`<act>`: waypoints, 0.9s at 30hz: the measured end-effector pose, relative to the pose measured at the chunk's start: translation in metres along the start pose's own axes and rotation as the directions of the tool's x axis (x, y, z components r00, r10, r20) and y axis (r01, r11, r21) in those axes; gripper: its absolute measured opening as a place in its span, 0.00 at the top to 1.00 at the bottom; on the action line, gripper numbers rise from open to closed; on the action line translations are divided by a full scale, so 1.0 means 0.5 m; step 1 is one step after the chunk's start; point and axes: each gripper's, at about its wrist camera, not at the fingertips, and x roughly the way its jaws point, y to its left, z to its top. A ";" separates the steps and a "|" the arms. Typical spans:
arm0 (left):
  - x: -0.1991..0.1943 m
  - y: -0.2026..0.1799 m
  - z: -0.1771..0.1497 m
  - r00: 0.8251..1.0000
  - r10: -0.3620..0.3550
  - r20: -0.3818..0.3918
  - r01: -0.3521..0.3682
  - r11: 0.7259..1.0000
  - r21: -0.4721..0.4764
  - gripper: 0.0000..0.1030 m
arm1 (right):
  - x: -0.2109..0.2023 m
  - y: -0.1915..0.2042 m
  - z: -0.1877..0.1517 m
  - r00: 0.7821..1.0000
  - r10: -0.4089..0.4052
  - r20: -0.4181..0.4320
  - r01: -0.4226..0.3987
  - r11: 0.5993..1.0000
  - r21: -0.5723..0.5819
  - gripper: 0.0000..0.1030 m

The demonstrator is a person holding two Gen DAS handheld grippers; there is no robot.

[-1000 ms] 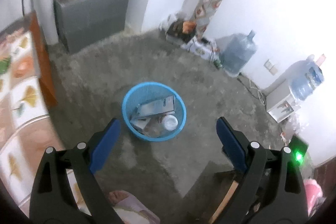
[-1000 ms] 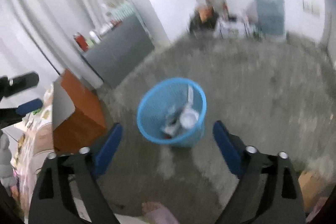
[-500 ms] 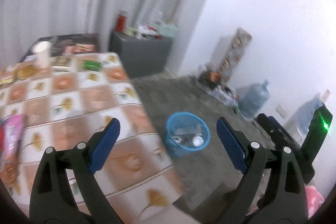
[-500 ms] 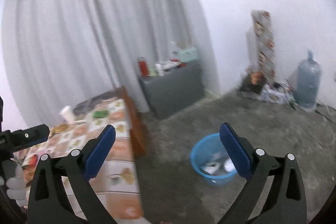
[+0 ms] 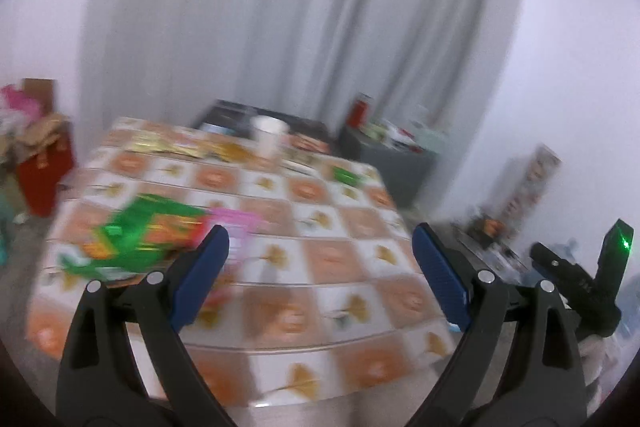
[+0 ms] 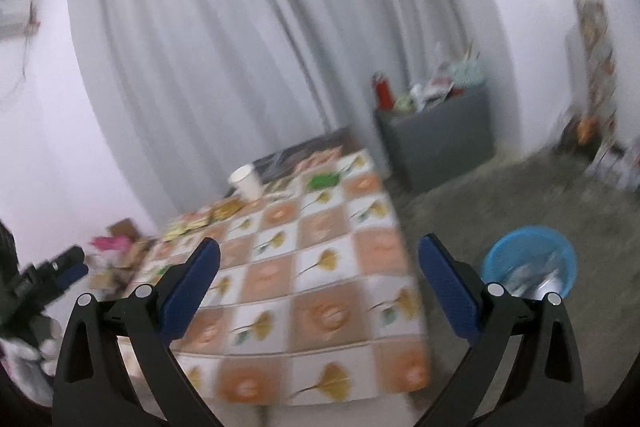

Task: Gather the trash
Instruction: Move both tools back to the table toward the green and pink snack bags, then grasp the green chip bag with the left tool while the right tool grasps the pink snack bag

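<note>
Both views are blurred by motion. My left gripper [image 5: 320, 267] is open and empty above the near part of a table [image 5: 332, 259] with an orange and white patterned cloth. A green wrapper [image 5: 136, 231] and a pink wrapper [image 5: 236, 223] lie on the table by its left finger. A white paper cup [image 5: 269, 135] stands at the far side. My right gripper [image 6: 318, 281] is open and empty over the same table [image 6: 320, 267]. The blue trash basket [image 6: 530, 261] holds trash and stands on the floor right of the table. The cup [image 6: 246, 181] and a small green wrapper [image 6: 325, 180] lie far on the table.
A grey cabinet [image 6: 436, 143] with bottles on top stands against the curtain. A red box [image 5: 44, 179] with clutter is left of the table. The right gripper's body [image 5: 580, 279] shows at the right edge of the left wrist view. Flat packets [image 5: 168, 147] lie along the table's far edge.
Both grippers have swung up and left from over the blue basket on the floor to over the table. Both stay open and empty.
</note>
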 end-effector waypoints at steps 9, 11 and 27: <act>-0.060 0.187 -0.050 0.981 0.191 -0.015 -0.191 0.969 -0.156 0.14 | 0.143 0.046 -0.045 0.930 0.274 -0.246 -0.234 0.956 0.179 0.06; -0.053 0.208 -0.061 0.977 0.211 -0.035 -0.214 0.962 -0.168 0.14 | 0.175 0.069 -0.057 0.899 0.321 -0.296 -0.267 0.941 0.208 0.06; 0.123 0.172 -0.098 0.911 0.390 -0.132 -0.328 0.881 0.342 0.26 | 0.428 0.218 -0.150 0.649 0.465 -0.602 -0.305 0.884 0.354 0.22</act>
